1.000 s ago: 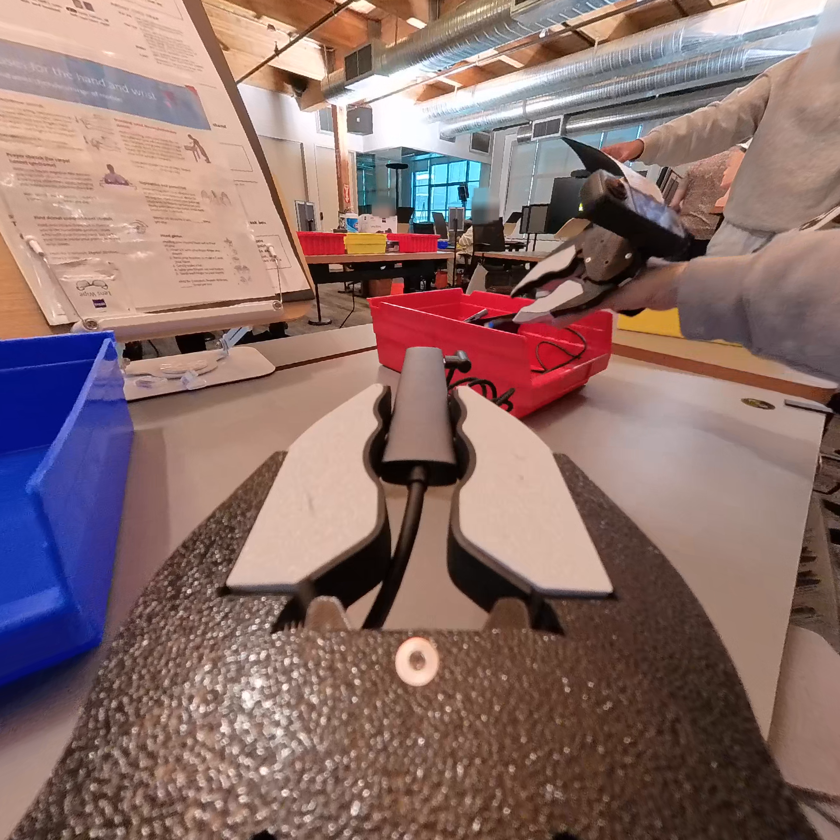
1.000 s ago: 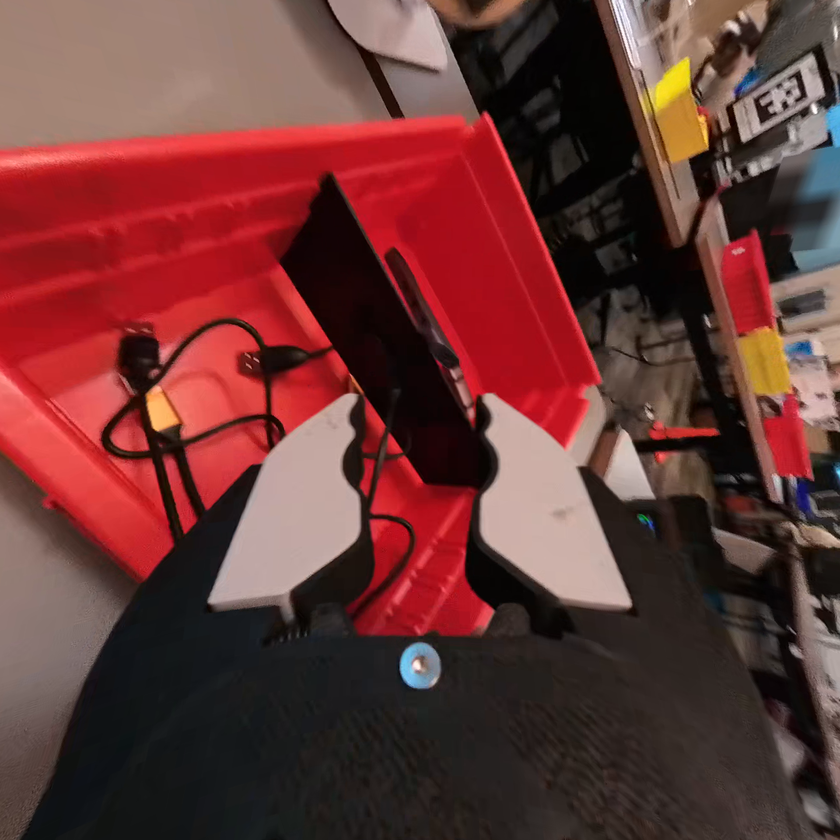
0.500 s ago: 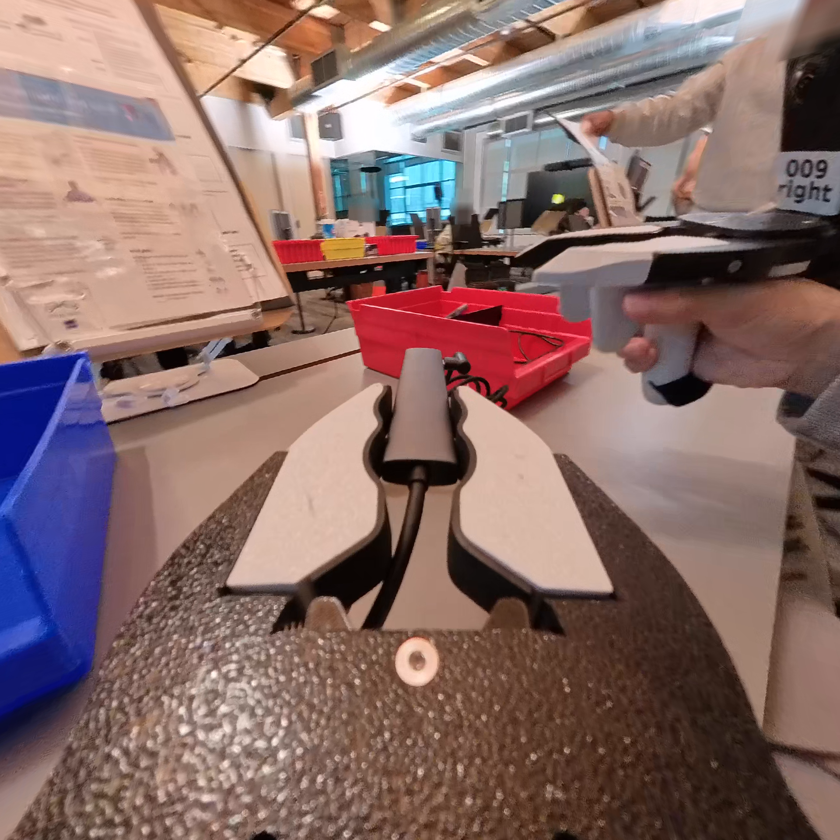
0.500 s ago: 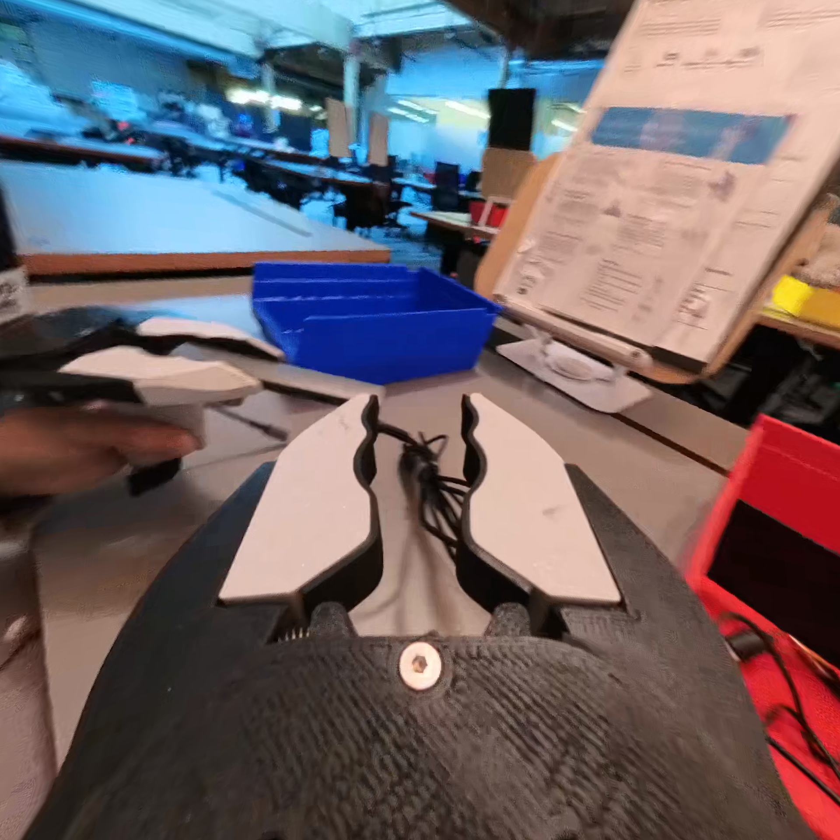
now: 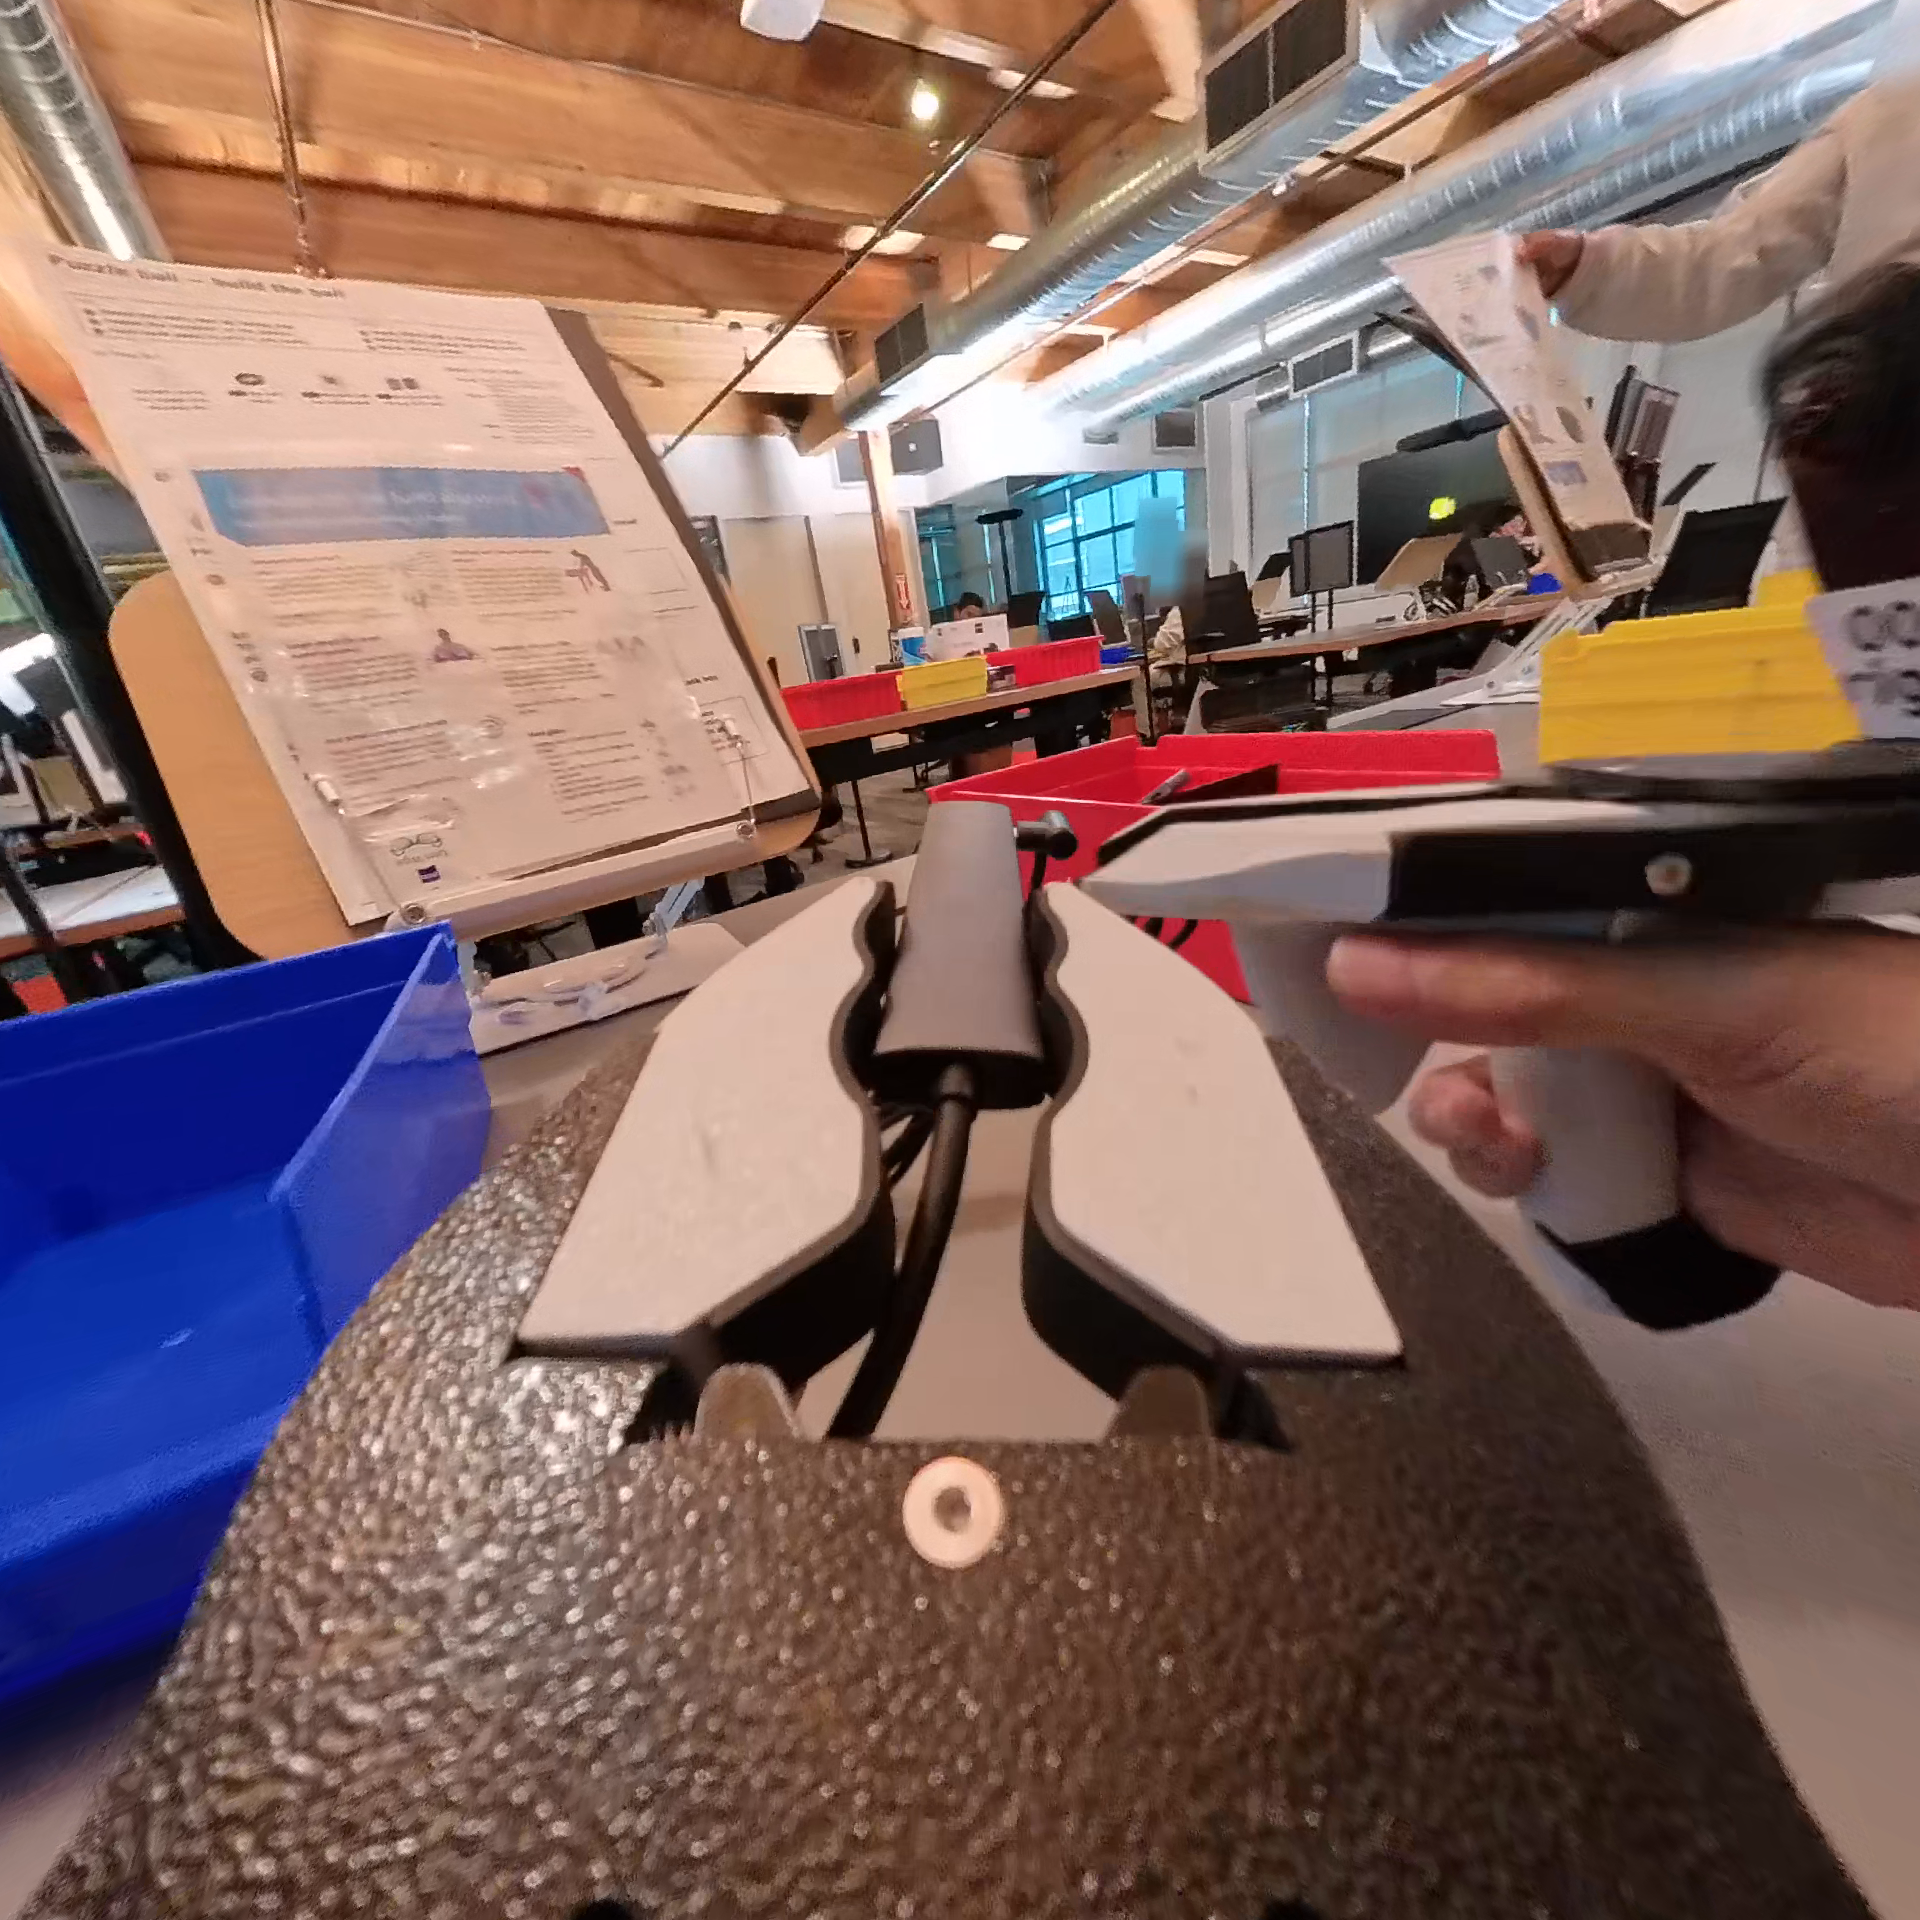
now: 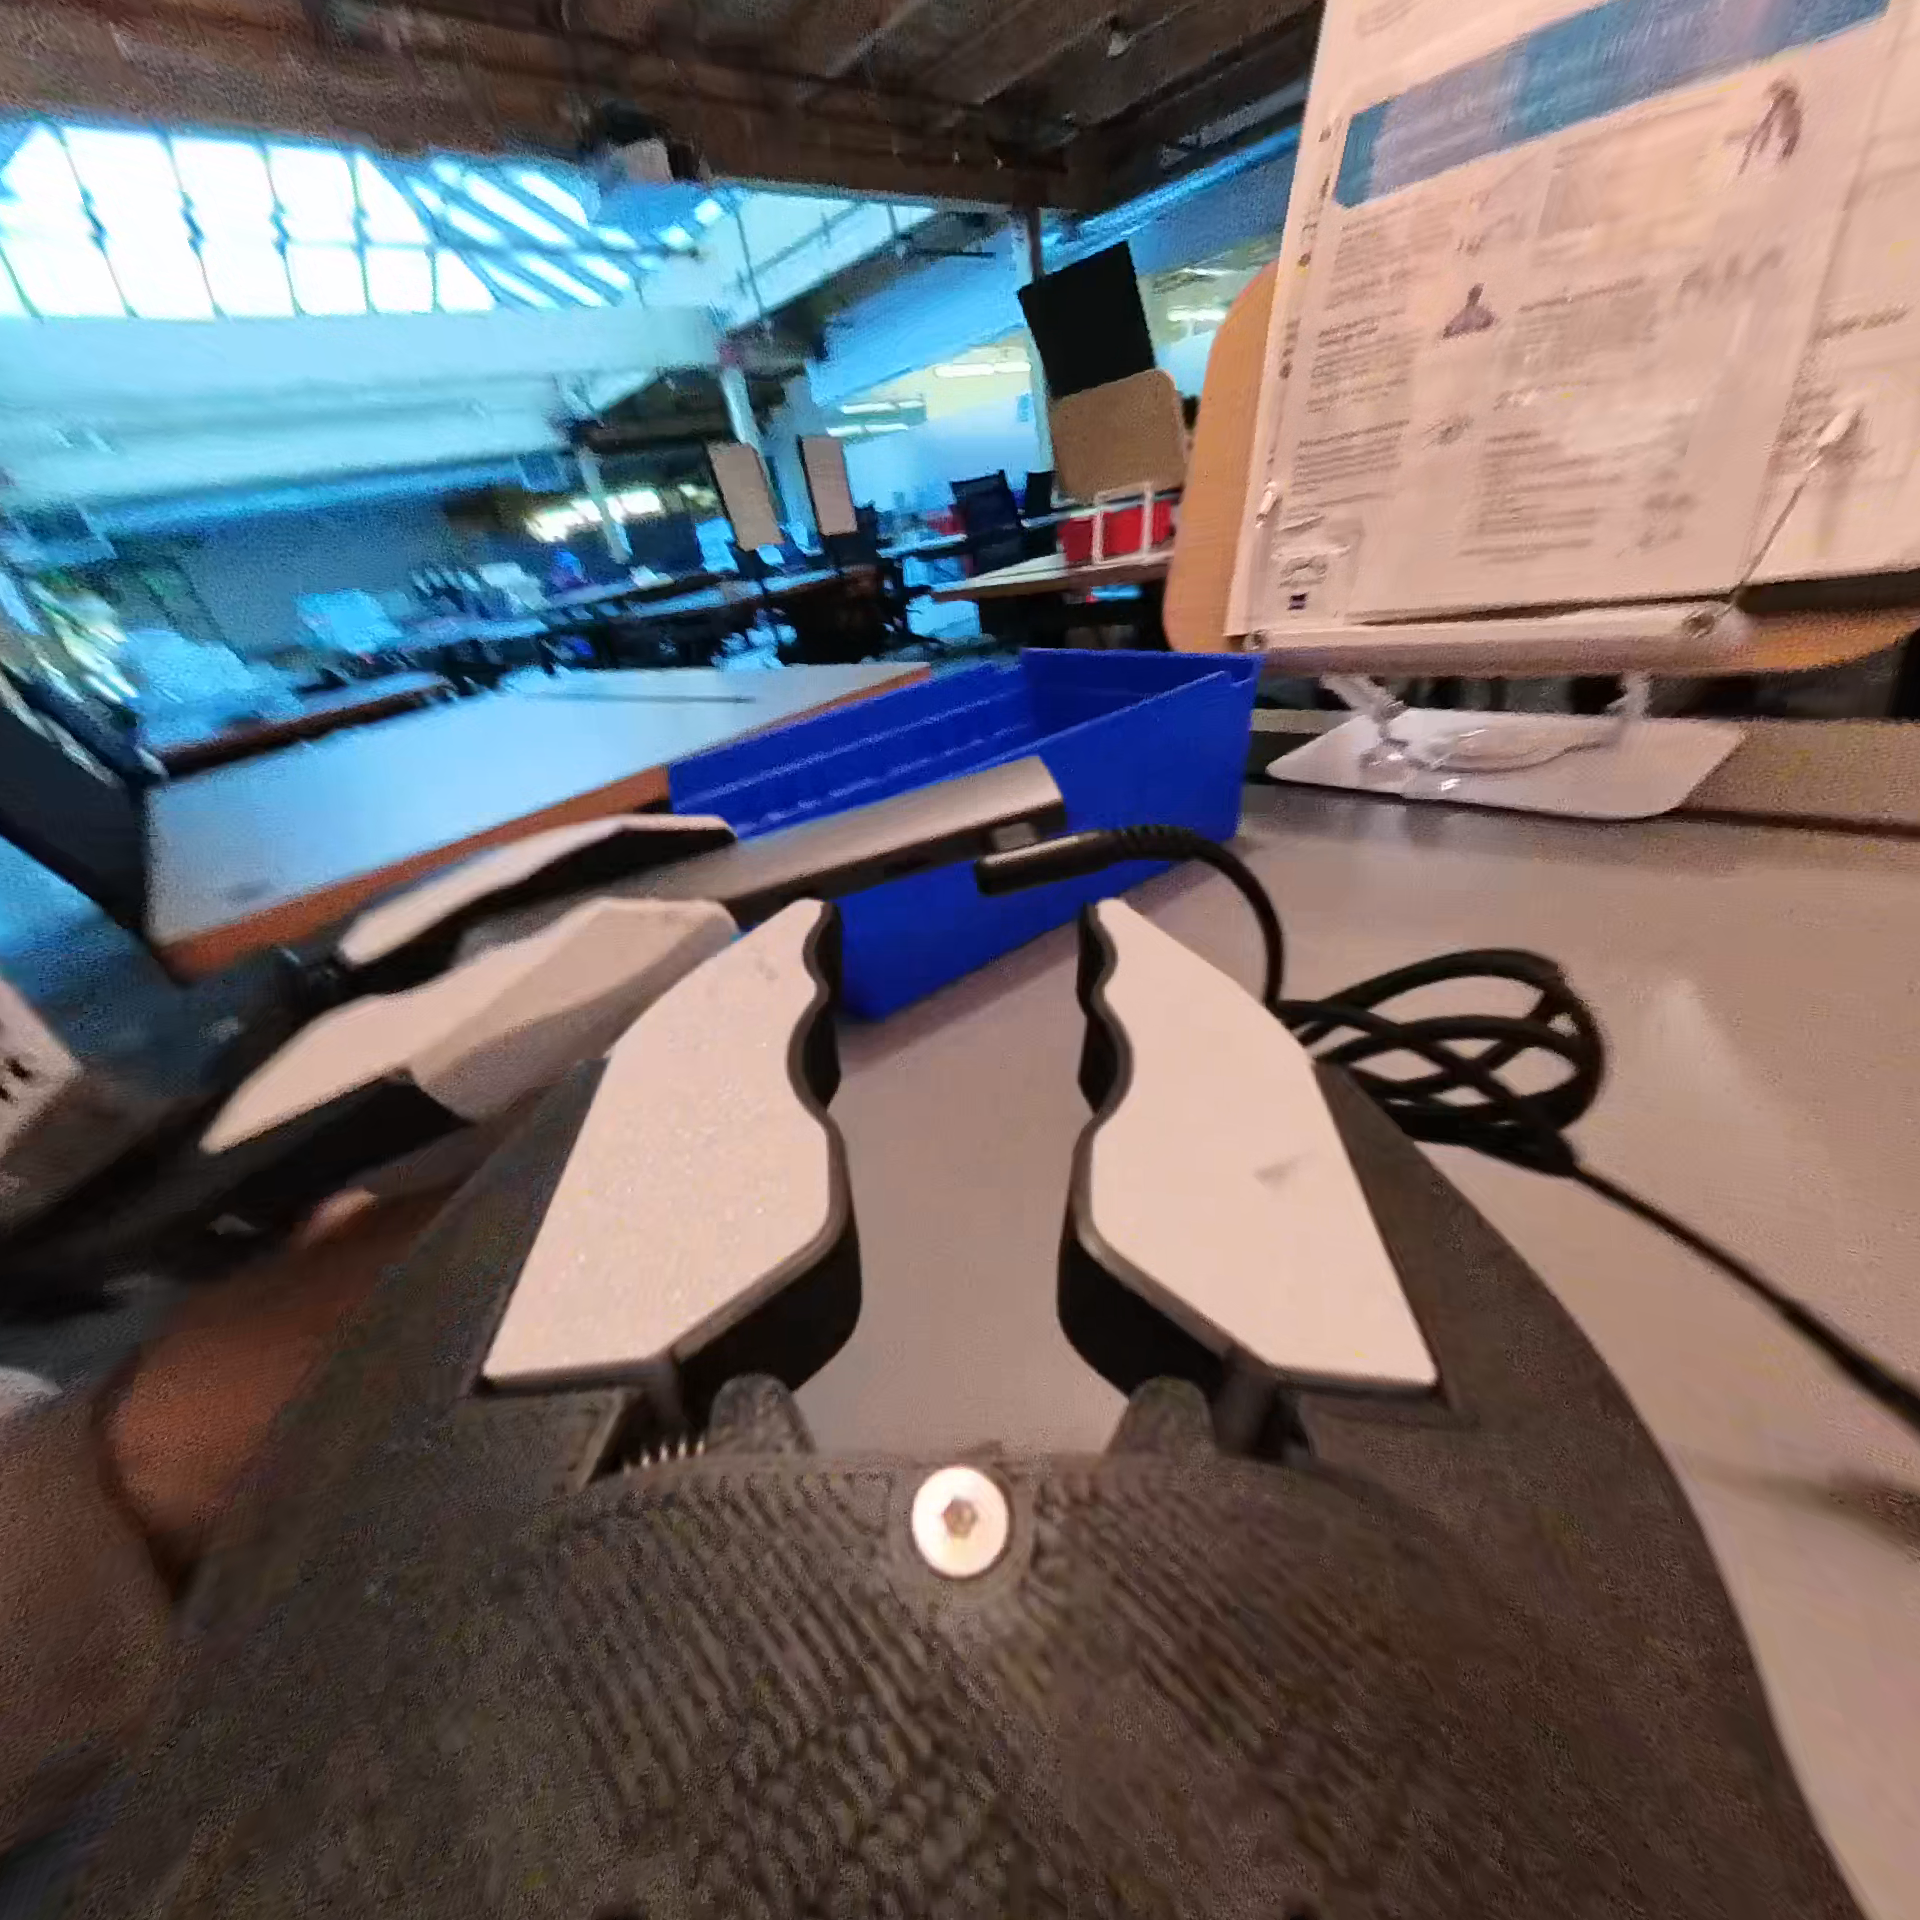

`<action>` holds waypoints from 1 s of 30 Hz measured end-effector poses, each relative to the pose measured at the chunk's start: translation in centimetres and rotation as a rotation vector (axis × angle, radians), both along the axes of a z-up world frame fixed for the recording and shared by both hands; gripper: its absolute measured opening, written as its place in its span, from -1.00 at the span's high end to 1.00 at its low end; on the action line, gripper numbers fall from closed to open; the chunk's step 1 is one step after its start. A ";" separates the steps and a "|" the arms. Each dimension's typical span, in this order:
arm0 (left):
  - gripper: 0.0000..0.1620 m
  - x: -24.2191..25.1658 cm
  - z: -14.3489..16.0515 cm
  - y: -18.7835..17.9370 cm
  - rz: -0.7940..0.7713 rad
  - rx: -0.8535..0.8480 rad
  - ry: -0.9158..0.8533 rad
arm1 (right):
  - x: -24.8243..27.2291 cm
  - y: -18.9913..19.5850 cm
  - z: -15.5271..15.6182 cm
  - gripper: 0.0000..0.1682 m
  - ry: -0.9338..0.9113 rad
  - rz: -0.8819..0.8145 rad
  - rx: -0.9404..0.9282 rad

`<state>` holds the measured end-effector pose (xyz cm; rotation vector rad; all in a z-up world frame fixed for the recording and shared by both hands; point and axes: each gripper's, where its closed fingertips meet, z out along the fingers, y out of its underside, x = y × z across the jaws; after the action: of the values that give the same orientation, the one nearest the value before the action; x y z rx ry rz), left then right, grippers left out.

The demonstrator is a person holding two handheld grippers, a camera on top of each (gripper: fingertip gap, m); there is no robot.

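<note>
- dark grey adapter point(image 5: 961, 940) sits clamped lengthwise in the left gripper point(image 5: 961, 914), its own cord point(image 5: 914, 1247) running back between the fingers, so the ported side faces outward.
- black plug point(image 6: 1039, 862) meets that side, cable point(image 6: 1455, 1039) piled on the table point(image 6: 1714, 987).
- right gripper point(image 6: 956, 925) spread wide, empty, just beside the plug.
- blue bin point(image 6: 1143, 748) behind.

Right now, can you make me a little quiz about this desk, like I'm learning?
1. True or false: the left gripper is shut on the dark hub.
2. Which gripper is open? A. left B. right
3. Fill in: a black cable plugs into the hub and lies coiled on the ____, near the blue bin.

Key: 1 true; 2 B; 3 table.
</note>
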<state>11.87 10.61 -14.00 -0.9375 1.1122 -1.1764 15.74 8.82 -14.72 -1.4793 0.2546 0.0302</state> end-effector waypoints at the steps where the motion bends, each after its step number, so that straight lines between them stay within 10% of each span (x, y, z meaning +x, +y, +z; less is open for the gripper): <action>1: 0.70 0.0 -0.1 -0.3 -0.006 0.017 -0.003 | -0.1 0.1 0.3 0.48 0.126 0.035 0.052; 9: 0.70 0.2 -0.5 -1.0 -0.035 0.016 -0.002 | 1.6 -0.7 -0.1 0.72 0.944 0.284 0.345; 30: 0.68 0.8 -2.7 -0.2 0.002 0.094 0.121 | 1.7 -0.1 -1.6 0.90 1.026 0.309 0.294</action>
<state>12.70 10.43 -16.73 -0.9463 1.2525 -1.0675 17.48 8.67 -16.34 -1.0857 0.8017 1.0481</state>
